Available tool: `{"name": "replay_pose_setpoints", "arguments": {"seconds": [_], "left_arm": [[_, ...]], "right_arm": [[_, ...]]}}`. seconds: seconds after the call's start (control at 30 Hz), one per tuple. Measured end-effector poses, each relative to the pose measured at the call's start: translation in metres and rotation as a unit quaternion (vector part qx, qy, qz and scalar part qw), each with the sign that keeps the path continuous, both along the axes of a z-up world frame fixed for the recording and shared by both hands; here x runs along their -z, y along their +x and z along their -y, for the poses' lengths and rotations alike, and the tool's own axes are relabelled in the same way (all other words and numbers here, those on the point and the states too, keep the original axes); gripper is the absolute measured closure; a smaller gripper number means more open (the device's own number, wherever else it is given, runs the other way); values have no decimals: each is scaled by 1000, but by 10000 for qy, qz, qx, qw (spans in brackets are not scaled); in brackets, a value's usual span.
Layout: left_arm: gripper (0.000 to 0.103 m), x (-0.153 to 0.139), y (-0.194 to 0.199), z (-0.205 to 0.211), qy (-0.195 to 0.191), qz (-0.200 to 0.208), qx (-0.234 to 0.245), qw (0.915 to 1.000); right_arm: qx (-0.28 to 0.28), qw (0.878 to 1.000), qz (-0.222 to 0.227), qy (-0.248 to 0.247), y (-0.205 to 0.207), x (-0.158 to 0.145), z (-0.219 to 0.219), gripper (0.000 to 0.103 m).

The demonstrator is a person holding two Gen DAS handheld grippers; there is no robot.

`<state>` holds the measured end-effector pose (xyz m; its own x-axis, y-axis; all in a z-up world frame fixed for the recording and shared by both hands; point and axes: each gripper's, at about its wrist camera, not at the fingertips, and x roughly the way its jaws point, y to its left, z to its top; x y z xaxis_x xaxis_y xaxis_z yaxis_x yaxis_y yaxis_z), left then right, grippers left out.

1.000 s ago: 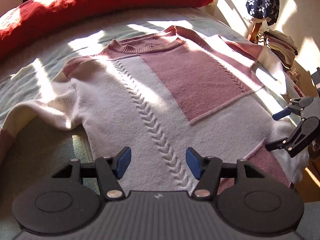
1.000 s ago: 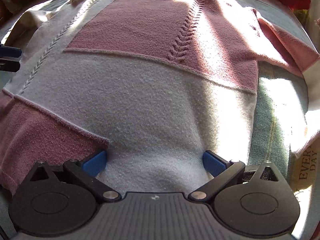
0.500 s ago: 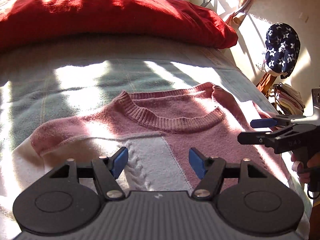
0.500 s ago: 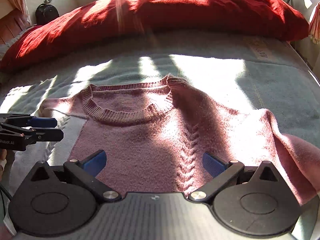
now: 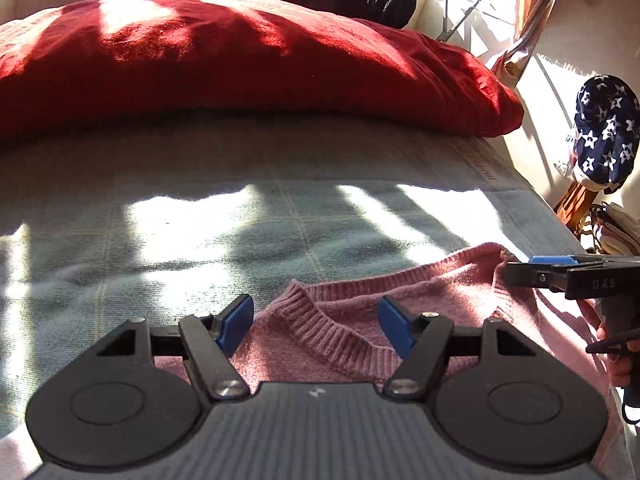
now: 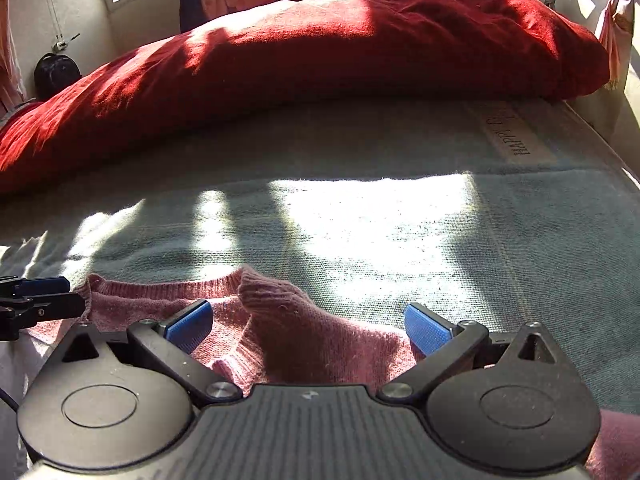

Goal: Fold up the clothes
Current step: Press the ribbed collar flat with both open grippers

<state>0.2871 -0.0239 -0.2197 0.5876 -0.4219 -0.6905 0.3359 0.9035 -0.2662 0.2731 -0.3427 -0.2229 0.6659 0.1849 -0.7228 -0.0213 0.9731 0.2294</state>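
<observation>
Lying flat on a sunlit bed covered by a grey-green blanket, a pink knit sweater rests with its ribbed round collar facing the far end, where a long red pillow stretches across. Seen from the left wrist, the left gripper hovers over the collar's left side, its blue-padded jaws opening and pressing on nothing, though the neckline shows between them. Seen from the right wrist, the right gripper hangs wide and empty above the right shoulder, where the knit bunches into a small raised ridge. Each gripper also appears at the edge of the other's view. A navy star-print cloth hangs beside the bed. The sweater looks soft, thick and limp, likely light yet prone to sagging and stretching. The shoulder seams just outside the collar seem the best places to pinch, taking both layers together.
</observation>
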Motion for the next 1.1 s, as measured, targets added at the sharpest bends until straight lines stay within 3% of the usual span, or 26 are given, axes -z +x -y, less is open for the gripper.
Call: {"name": "replay_pose_setpoints", "arguments": {"seconds": [0.1, 0.23, 0.33, 0.47, 0.63, 0.8, 0.93, 1.0, 1.1], "left_arm": [[32, -4, -20, -7, -184, -185, 147, 9996], [31, 21, -17, -1, -211, -448, 268, 9984], [31, 33, 1, 3, -238, -241, 164, 9993], [32, 27, 25, 3, -530, -113, -147, 9984], [30, -4, -3, -10, -468, -84, -153, 9988], [29, 3, -44, -25, -49, -199, -347, 9992], [30, 25, -25, -44, 200, -148, -906, 9956], [31, 27, -8, -51, 87, -122, -1042, 9944], [31, 12, 2, -52, 110, -66, -1145, 9933]], "right_arm": [[-280, 9989, 69, 377, -24, -12, -4, 0], [-651, 9973, 126, 302, -14, 13, -25, 0], [-682, 9972, 299, 34, 9, 29, -33, 0], [-671, 9969, 413, -75, 22, 13, -37, 0], [-612, 9981, 94, 78, -5, -15, -29, 0], [-481, 9978, -378, 274, -57, -15, -32, 0], [-397, 9977, -491, 255, -71, 1, -41, 0], [-366, 9977, -519, 215, -74, 8, -45, 0], [-300, 9980, -534, 183, -72, 5, -46, 0]]}}
